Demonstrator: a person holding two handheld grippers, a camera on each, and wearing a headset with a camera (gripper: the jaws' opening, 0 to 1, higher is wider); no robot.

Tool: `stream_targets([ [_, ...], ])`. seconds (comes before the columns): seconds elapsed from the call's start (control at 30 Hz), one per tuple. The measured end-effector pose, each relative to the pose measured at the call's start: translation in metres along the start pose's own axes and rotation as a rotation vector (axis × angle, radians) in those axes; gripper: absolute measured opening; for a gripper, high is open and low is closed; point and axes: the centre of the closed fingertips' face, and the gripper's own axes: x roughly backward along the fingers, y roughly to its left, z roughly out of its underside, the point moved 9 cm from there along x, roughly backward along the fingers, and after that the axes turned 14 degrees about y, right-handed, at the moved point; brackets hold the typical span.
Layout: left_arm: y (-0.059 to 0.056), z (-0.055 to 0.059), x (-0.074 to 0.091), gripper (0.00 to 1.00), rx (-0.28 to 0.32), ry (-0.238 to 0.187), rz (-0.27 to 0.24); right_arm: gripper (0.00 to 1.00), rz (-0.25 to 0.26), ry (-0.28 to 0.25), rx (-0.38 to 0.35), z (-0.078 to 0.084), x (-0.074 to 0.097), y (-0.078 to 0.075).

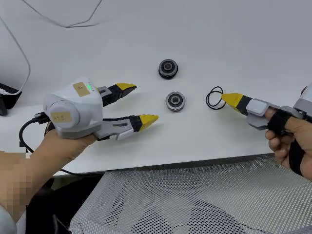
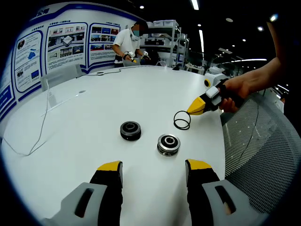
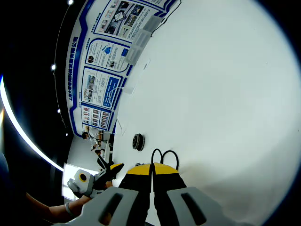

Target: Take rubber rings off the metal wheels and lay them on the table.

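Observation:
Two metal wheels lie on the white table [image 1: 234,44]. The farther wheel [image 1: 168,68] [image 2: 130,130] [image 3: 138,141] looks dark around its rim, while the nearer wheel [image 1: 175,101] [image 2: 168,144] shows bare silver metal. To its right a thin black rubber ring [image 1: 214,97] [image 2: 182,120] [image 3: 164,155] rests on the table in a twisted loop. My right gripper [image 1: 229,99] [image 2: 194,108] [image 3: 152,169] is shut, its yellow tips on the ring's edge. Left of the wheels, my left gripper [image 1: 136,103] [image 2: 153,172] [image 3: 113,168] hovers open with nothing between its jaws.
A thin cable [image 1: 63,22] curls across the back of the table. A black device [image 1: 7,97] sits at the left edge. Grey mesh [image 1: 195,200] lies below the table's front edge. A person [image 2: 128,40] stands at the table's far end.

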Motion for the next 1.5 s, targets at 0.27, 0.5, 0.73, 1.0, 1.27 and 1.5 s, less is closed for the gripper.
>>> stream_targets([
  [0.27,0.002,0.004,0.000,0.54,0.008,0.011,0.000,0.02,0.062,0.017,0.029,0.001,0.001,-0.004],
  [0.5,-0.001,-0.001,0.000,0.53,0.013,0.007,-0.002,0.08,0.153,0.061,0.149,0.002,0.000,-0.003],
  [0.73,-0.002,-0.002,0.002,0.52,0.014,0.010,-0.003,0.11,0.235,0.103,0.296,0.000,-0.002,0.003],
  [1.0,0.000,0.002,0.001,0.51,0.016,0.011,-0.003,0.17,0.448,0.245,0.677,0.001,-0.003,0.010],
  [1.27,0.000,-0.001,0.001,0.49,0.016,0.001,-0.003,0.18,0.425,0.226,0.710,-0.002,-0.008,0.019],
  [1.5,0.007,-0.012,-0.003,0.41,0.007,-0.031,-0.020,0.16,0.334,0.166,0.639,-0.011,-0.018,0.029],
])
